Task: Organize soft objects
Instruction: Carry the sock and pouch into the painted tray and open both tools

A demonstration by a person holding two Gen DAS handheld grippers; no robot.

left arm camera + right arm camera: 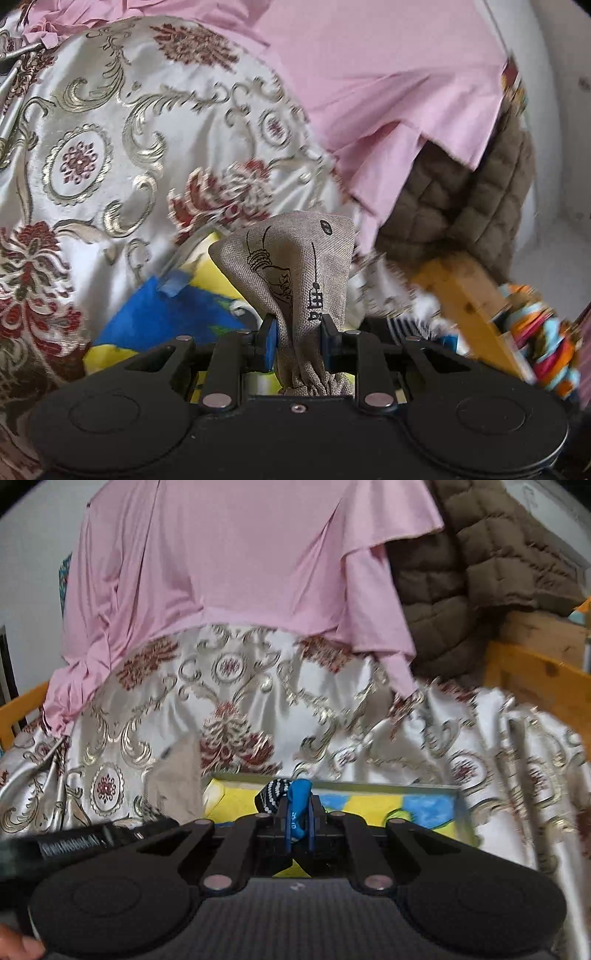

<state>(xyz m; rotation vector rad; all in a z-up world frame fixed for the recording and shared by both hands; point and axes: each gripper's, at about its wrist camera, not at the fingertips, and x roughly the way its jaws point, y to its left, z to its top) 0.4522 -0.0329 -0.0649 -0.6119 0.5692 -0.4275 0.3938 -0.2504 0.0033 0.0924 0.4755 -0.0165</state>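
The left gripper (298,334) has its jaws pinching a grey linen pouch (295,266) that stands up from them toward 12 o'clock, over the blue-and-yellow box (177,314). The right gripper (298,821) has its jaws clamped on a blue cloth (297,805) above that box (369,805). Brocade fabric (332,720) and a pink garment (240,572) lie beyond, and a brown quilted jacket (461,590) lies at 2 o'clock.

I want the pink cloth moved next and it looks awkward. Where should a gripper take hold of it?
Probably the pink cloth by its loose hanging corner, lower right over the patterned satin fabric. Come from below and in front: that flap hangs free and thin enough for the fingers.
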